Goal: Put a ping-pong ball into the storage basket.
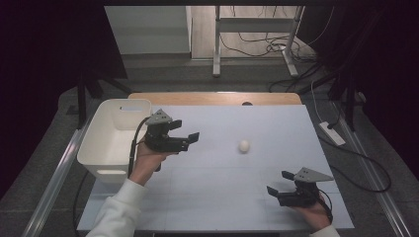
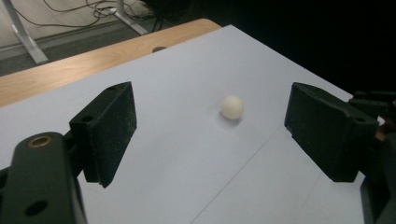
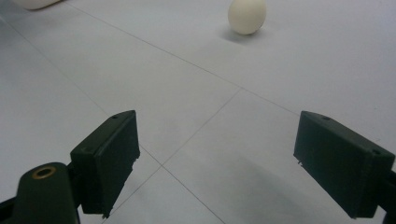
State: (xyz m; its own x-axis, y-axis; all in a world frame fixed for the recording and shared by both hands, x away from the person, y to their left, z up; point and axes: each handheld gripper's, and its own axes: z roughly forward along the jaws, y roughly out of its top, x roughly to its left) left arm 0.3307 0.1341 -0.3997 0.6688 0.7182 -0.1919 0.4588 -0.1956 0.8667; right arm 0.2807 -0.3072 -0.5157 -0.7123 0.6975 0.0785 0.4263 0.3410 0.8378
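A small white egg-shaped ball [image 1: 244,145] lies on the pale table sheet, right of centre; it also lies ahead in the left gripper view [image 2: 231,107] and far off in the right gripper view [image 3: 247,16]. My left gripper [image 1: 188,131] hovers left of the ball, pointing toward it, jaws open and empty [image 2: 210,135]. My right gripper [image 1: 279,182] rests near the front right of the table, jaws open with nothing between them [image 3: 212,163].
A white plastic bin [image 1: 114,138] stands at the table's left edge, just behind the left hand. A wooden tabletop strip [image 1: 217,98] runs along the far side of the sheet. Cables and a stand's legs [image 1: 257,44] lie on the floor beyond.
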